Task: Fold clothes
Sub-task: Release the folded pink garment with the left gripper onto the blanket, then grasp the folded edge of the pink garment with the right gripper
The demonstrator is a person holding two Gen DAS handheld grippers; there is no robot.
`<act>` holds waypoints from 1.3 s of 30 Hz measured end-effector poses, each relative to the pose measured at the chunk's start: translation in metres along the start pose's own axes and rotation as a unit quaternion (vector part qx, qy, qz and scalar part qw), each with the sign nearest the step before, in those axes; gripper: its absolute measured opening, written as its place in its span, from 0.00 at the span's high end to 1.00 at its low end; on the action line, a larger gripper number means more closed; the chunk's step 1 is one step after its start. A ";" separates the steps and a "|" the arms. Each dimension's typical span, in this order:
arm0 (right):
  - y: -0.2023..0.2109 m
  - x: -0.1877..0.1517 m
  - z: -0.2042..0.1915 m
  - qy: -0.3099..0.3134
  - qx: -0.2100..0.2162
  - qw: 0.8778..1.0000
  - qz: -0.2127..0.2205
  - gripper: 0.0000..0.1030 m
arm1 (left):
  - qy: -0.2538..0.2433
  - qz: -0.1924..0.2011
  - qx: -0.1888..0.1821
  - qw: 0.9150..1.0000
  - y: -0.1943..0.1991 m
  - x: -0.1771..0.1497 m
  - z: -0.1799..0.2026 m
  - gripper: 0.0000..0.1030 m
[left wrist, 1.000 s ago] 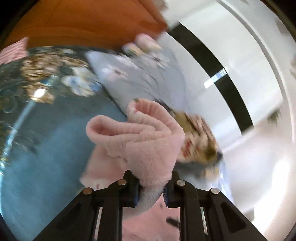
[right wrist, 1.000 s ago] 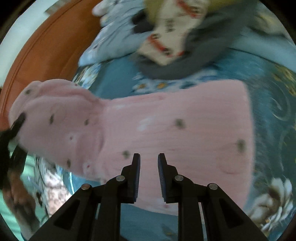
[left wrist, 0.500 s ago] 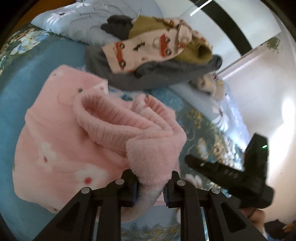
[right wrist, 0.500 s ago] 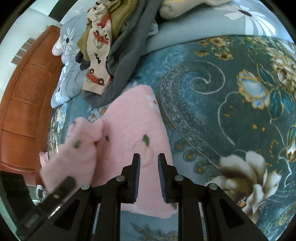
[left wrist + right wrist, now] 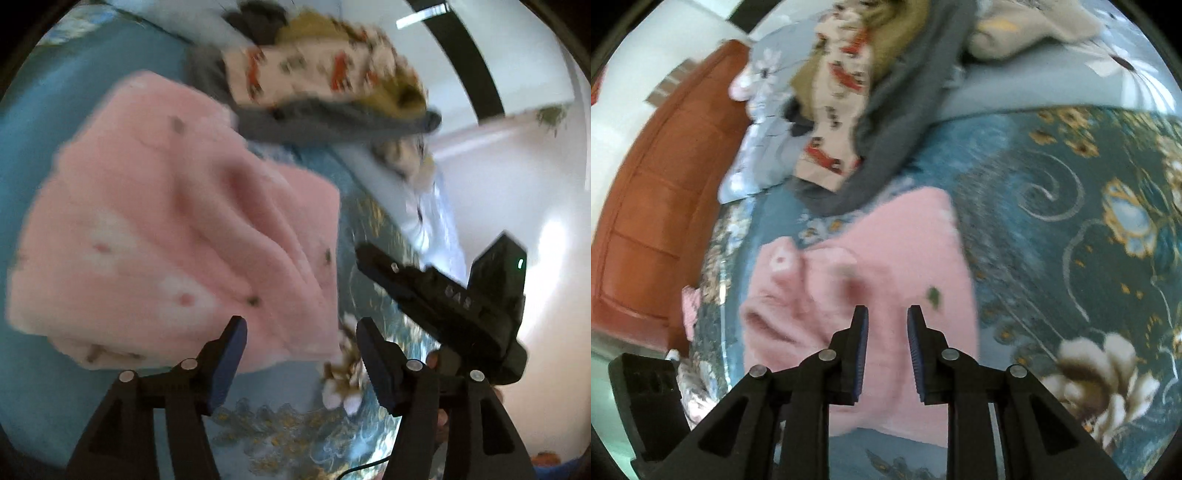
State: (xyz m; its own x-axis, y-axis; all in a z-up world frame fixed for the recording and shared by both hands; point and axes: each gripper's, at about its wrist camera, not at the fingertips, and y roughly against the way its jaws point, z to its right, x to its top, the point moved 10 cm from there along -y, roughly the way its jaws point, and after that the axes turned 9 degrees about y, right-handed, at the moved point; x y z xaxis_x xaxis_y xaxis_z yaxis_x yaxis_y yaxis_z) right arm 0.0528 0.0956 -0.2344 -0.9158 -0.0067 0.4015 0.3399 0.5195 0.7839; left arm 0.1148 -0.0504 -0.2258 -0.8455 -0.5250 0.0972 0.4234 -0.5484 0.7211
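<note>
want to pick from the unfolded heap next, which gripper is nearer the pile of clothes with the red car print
Left, though narrowly. The left gripper, jaws opening and empty, hovers over the pink garment, pile of clothes just beyond. The right gripper, also opening, sits at the garment's far edge.

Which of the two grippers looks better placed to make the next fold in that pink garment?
Probably the right gripper: empty, opening, aimed at the pink garment. The left gripper points off its corner.

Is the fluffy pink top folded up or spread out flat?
Folded. The pink top lies doubled over on the blue bedspread, one layer lapped across another, in a compact shape with creases.
</note>
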 end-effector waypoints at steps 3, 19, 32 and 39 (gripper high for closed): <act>-0.008 -0.002 -0.021 0.030 0.024 0.999 -0.009 0.62 | 0.052 0.077 0.063 0.994 0.031 0.026 -0.048 0.36; -0.045 0.005 -0.122 0.282 -0.015 0.959 0.003 0.43 | 0.032 0.067 0.268 0.960 0.014 -0.001 -0.126 0.36; -0.038 0.010 -0.099 0.209 0.009 0.978 -0.022 0.85 | 0.058 0.063 0.237 0.968 0.019 -0.014 -0.131 0.36; -0.027 0.012 -0.031 0.128 -0.023 0.991 -0.043 0.80 | 0.073 0.051 0.226 0.970 0.015 -0.023 -0.136 0.36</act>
State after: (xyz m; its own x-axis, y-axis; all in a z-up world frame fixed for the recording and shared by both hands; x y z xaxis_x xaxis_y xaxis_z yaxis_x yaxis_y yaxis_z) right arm 0.0395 0.0547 -0.2363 -0.8596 -0.2687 0.4347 0.2779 0.4681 0.8389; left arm 0.1847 -0.1355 -0.3108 -0.7374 -0.6666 0.1085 0.2875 -0.1644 0.9436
